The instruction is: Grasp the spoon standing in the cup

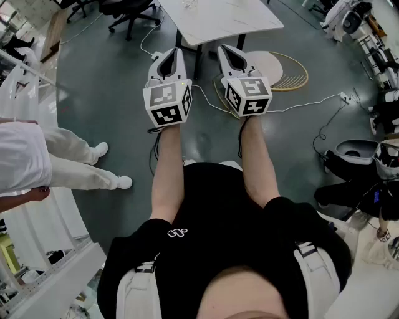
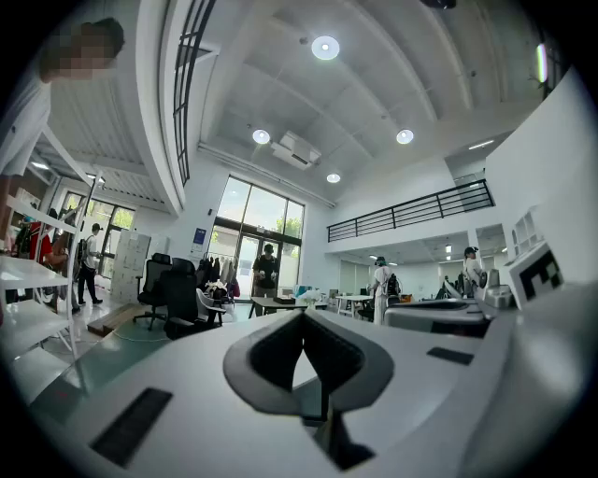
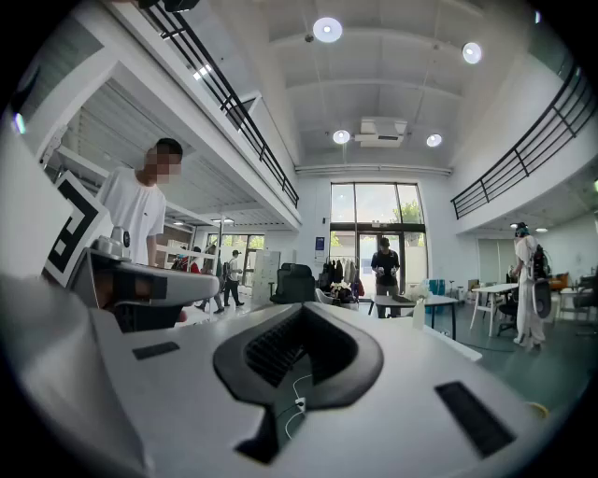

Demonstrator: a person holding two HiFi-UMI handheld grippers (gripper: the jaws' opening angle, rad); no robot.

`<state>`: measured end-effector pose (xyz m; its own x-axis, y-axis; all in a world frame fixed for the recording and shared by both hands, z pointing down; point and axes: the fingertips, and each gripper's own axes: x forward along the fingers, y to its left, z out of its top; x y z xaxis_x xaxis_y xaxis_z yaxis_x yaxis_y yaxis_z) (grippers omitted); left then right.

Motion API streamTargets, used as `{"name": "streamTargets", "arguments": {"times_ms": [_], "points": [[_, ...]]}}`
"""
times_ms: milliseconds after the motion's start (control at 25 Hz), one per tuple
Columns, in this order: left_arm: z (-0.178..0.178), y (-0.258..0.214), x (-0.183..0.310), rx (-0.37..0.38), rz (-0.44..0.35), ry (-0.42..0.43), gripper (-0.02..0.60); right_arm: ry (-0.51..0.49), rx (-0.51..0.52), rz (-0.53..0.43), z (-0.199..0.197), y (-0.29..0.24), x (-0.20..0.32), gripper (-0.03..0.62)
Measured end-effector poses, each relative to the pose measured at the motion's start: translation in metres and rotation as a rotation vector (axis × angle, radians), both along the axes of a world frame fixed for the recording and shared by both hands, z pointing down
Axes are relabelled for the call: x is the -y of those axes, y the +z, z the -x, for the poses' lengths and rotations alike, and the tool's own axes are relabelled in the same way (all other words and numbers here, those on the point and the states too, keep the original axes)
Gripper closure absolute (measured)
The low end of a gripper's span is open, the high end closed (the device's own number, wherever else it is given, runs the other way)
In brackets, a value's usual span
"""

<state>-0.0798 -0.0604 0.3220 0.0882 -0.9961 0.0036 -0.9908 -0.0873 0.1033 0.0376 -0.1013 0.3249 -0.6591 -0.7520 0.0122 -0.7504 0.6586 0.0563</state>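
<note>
No cup or spoon can be made out in any view. In the head view I hold both grippers out side by side above the grey floor, with their jaws pointing toward a white table (image 1: 218,22). The left gripper (image 1: 177,52) has its fingertips together with nothing between them, and the left gripper view shows the same (image 2: 305,316). The right gripper (image 1: 225,50) is likewise shut and empty, its tips meeting in the right gripper view (image 3: 304,310). Both gripper views look level across a large open hall.
A person in white (image 1: 37,162) stands at my left beside white shelving (image 1: 56,274). Cables (image 1: 299,104) and a round white base (image 1: 274,67) lie on the floor ahead. Office chairs (image 1: 128,11) stand beyond the table. Bags and gear (image 1: 361,168) crowd the right.
</note>
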Motion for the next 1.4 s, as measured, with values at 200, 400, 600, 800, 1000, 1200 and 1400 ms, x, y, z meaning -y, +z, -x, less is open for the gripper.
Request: {"name": "streamTargets", "arguments": {"times_ms": [200, 400, 600, 800, 1000, 1200, 1400], "points": [[0.002, 0.001, 0.001, 0.001, -0.001, 0.0, 0.566, -0.002, 0.003, 0.001, 0.002, 0.001, 0.0, 0.589], [0.006, 0.007, 0.002, -0.005, 0.011, 0.002, 0.566, 0.014, 0.079, 0.029, 0.0, 0.003, 0.004, 0.588], [0.015, 0.017, -0.001, -0.022, 0.025, 0.001, 0.566, 0.059, 0.091, 0.058, -0.005, 0.015, 0.005, 0.587], [0.018, 0.028, 0.001, -0.047, 0.043, 0.007, 0.566, 0.085, 0.082, 0.076, -0.01, 0.023, 0.007, 0.586], [0.019, 0.028, 0.007, -0.055, 0.045, 0.018, 0.566, 0.102, 0.086, 0.076, -0.013, 0.021, 0.013, 0.586], [0.021, 0.026, 0.017, -0.05, 0.038, 0.027, 0.566, 0.112, 0.094, 0.066, -0.015, 0.017, 0.023, 0.586], [0.022, 0.02, 0.04, -0.027, 0.019, 0.03, 0.566, 0.117, 0.12, 0.049, -0.017, 0.012, 0.049, 0.587]]}}
